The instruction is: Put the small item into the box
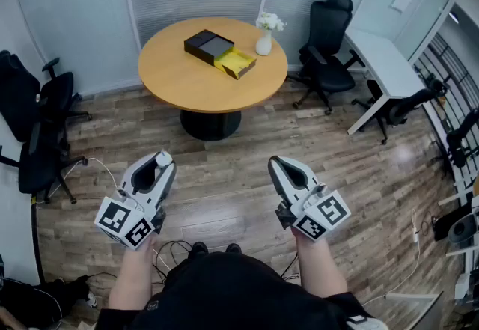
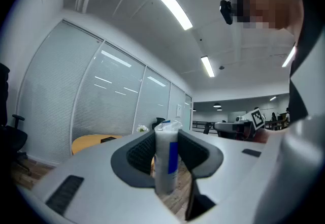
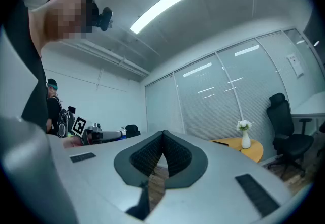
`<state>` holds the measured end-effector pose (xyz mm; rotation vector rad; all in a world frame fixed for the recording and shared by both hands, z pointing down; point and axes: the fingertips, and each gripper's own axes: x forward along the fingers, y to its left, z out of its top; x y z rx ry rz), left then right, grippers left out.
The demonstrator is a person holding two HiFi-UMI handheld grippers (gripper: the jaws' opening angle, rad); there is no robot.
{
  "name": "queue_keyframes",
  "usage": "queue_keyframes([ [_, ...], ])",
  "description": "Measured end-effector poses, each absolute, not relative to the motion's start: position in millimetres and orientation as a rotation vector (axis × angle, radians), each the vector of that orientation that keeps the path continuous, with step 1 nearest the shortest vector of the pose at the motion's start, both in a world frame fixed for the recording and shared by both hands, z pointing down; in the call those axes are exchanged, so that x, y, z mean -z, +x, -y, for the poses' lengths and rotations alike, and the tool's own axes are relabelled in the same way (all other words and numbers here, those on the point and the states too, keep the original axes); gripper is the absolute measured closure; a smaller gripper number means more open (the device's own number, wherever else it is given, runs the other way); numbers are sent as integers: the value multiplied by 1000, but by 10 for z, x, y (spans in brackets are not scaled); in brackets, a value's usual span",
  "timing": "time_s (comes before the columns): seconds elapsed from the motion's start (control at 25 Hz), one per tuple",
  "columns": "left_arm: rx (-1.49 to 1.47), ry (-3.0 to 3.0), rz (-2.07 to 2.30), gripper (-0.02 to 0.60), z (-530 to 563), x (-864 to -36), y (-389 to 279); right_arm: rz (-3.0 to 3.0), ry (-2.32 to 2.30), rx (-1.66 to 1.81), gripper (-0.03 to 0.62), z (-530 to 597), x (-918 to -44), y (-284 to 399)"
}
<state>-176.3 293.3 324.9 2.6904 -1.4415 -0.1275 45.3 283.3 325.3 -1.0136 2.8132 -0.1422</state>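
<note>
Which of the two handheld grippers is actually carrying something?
The left gripper: a small white packet with a blue stripe stands clamped between its fingers. The right gripper is closed on nothing.

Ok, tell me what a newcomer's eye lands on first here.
The round wooden table ahead stands out, bearing a black box, a yellow tray beside it and a white vase of flowers. Nearer, the left gripper clamps a small white item with a blue label; the right gripper is shut, empty.
</note>
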Motion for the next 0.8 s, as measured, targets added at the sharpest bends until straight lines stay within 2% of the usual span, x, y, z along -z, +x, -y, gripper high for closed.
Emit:
queue_keyframes([
  [0.8,108,2690,1479,442,-2948,-3260,-1441,-2823,-917,102,559,-2927,-3229,776],
])
